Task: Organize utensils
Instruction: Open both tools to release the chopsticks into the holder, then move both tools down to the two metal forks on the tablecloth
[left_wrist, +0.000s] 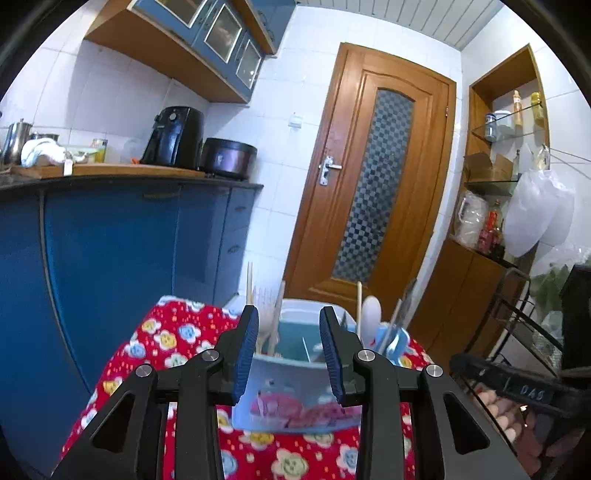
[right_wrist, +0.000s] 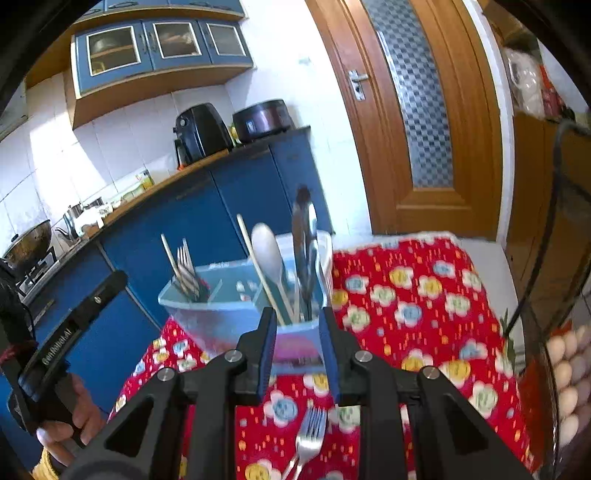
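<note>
1. The left hand-held gripper is released: its blue pads stand partly apart with nothing between them, and the plastic utensil caddy shows beyond the gap without touching either pad.
2. The right hand-held gripper is likewise released, its jaws a narrower gap apart and empty; the caddy's near corner lies just past its tips.
3. One steel fork lies flat on the red flowered cloth of the tabletop, below the right hand-held gripper, tines pointing toward the caddy.
4. In the right wrist view, a hand at the lower left grips the handle of the other device.
5. The caddy stands on the cloth near its far left edge and has several compartments.
6. Its right compartment holds one white spoon, one wooden chopstick and a cluster of dark and steel utensils too blurred to count.
7. Its left compartment holds at least two forks and one chopstick.
8. Beyond stand blue cabinets, one black air fryer and one dark cooker.
</note>
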